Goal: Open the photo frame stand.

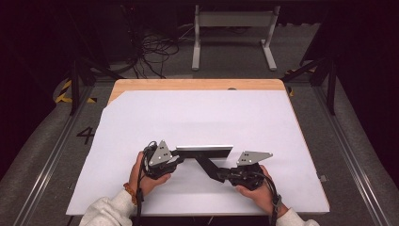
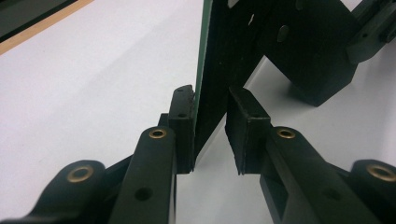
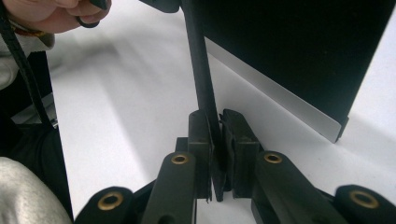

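A thin black panel [image 1: 204,150] stands on its long edge on the white sheet, its pale top edge facing up. A flat black strut [image 1: 207,165] runs from it diagonally toward the person. My left gripper [image 1: 180,154] holds the panel's left end. In the left gripper view my left gripper [image 2: 210,130] has its jaws on both sides of the green-edged panel [image 2: 219,56], with the pads [image 2: 184,126] against it. My right gripper [image 1: 220,175] is shut on the strut's near end. The right gripper view shows my right gripper [image 3: 218,140] pinching the strut [image 3: 198,60], with the panel [image 3: 289,46] behind.
A white sheet [image 1: 202,113] covers most of the wooden table [image 1: 197,84]. Both grippers work near its front edge. Beyond the table, on the dark floor, lie cables [image 1: 155,52] and a white metal frame [image 1: 233,28]. The left hand [image 3: 51,14] shows in the right gripper view.
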### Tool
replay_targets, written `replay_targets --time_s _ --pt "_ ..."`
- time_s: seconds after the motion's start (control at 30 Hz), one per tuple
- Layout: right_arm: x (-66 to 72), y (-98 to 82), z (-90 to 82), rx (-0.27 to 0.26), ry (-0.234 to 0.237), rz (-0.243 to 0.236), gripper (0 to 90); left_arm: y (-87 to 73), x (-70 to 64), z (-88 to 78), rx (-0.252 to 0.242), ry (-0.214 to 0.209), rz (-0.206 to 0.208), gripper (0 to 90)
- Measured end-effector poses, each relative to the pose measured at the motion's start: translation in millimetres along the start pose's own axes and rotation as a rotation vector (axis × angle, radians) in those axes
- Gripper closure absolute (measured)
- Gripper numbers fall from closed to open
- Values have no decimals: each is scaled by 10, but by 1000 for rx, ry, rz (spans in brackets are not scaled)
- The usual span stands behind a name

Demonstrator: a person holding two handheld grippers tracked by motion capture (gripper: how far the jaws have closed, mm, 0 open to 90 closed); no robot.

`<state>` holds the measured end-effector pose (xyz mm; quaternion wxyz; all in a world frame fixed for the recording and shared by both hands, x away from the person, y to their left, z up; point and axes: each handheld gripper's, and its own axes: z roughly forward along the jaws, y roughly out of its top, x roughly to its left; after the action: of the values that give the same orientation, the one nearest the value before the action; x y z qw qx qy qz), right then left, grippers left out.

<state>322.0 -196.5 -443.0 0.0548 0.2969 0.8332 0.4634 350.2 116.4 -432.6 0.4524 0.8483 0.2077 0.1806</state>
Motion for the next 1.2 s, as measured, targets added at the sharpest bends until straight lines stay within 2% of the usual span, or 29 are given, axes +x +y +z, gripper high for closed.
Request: replay_targets --time_s 0.53,1.03,1.2 --pt "-3 -11 -20 8 3 -2 838 2 -18 4 4 11 11 729" --pt "3 -4 -34 22 7 -8 839 0 -21 8 2 3 8 726" --pt "7 -3 -39 24 3 -24 840 -1 -16 9 2 0 9 728"
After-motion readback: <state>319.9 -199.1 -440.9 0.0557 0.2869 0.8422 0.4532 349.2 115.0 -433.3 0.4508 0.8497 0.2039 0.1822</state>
